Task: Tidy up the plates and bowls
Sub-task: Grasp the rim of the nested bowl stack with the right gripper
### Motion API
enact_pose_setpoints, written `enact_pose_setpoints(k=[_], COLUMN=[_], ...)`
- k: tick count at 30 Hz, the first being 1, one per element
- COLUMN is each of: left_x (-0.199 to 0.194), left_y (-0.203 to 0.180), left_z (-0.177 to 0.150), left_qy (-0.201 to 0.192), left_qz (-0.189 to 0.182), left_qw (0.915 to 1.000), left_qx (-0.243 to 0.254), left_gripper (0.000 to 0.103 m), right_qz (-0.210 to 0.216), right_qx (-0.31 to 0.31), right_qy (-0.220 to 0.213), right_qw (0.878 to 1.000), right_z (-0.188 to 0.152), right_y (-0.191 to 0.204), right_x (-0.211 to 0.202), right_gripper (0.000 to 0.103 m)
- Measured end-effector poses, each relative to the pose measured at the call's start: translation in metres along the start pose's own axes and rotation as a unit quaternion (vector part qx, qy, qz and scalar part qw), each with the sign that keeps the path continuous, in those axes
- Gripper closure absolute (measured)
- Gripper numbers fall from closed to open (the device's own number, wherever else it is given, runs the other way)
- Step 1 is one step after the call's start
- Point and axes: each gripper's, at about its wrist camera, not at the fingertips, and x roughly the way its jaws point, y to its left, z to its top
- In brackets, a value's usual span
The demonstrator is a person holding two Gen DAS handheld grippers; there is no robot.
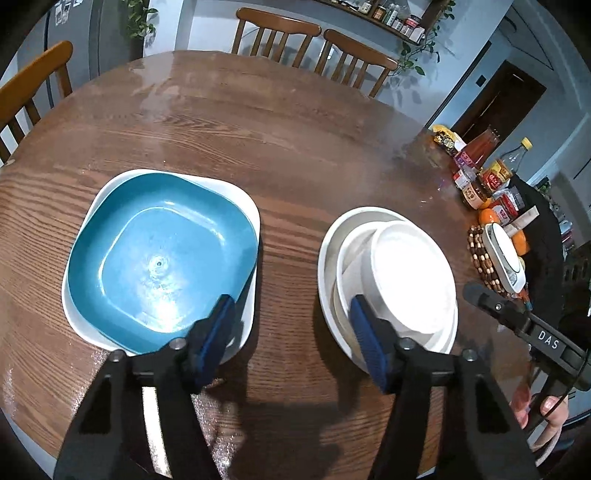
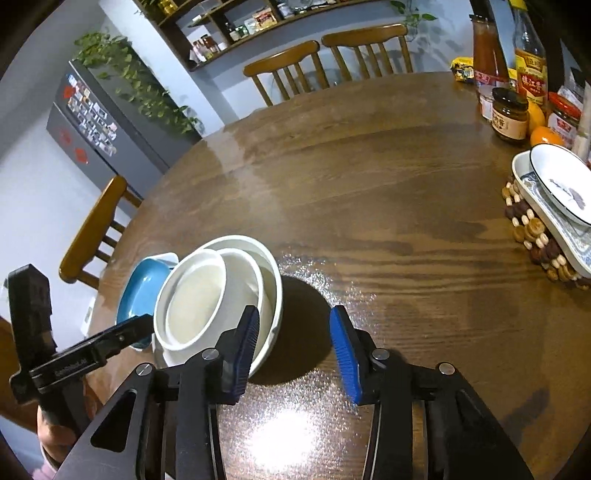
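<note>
Surroundings: wooden table (image 1: pixel 280 122) ringed by chairs (image 1: pixel 275 35); jars & bottles (image 2: pixel 511 114), oranges (image 2: pixel 546 136) and a patterned dish (image 2: pixel 559 184) on a beaded trivet (image 2: pixel 532 229) are grouped at the far right edge.
Task items: blue square bowl (image 1: pixel 159 254) is nested in a white square plate (image 1: pixel 243 199), left; white bowl stack (image 1: pixel 402 277) sits just beside it, right, apart.
In the way: nothing is seen between the claws and the dishes.
Left gripper (image 1: pixel 291 339): angled down over bare wood between the two stacks; jaws apart, nothing gripped.
Right gripper (image 2: pixel 295 354): tilted down beside the white stack; jaws apart, empty, left pad overlapping the stack's rim in view; contact can't be told.
Hidden: hands are mostly cut off; bowl count in the stack is unclear.
</note>
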Motion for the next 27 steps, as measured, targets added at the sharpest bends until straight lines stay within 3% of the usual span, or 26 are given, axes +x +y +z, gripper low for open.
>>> enact_pose_setpoints(k=[3, 16, 27], left_x=[0.002, 0.007, 0.015], left_y=[0.002, -0.002, -0.004], left_z=[0.001, 0.008, 0.018], left_qy=[0.004, 0.017, 0.043], left_qz=[0.002, 0.024, 0.033], left_qw=[1.0000, 0.9994, 0.9980], left_qx=[0.002, 0.019, 0.032], left_gripper=[0.057, 0.057, 0.058], right_qz=[0.001, -0.023, -0.044], right_qx=[-0.004, -0.023, -0.047], right_qy=[0.007, 0.031, 0.053], right_qw=[1.000, 0.999, 0.996], right_z=[0.002, 0.007, 0.013], right_y=[0.002, 0.005, 0.010], right_x=[0.004, 0.016, 0.021], right_gripper=[0.066, 0.075, 0.075])
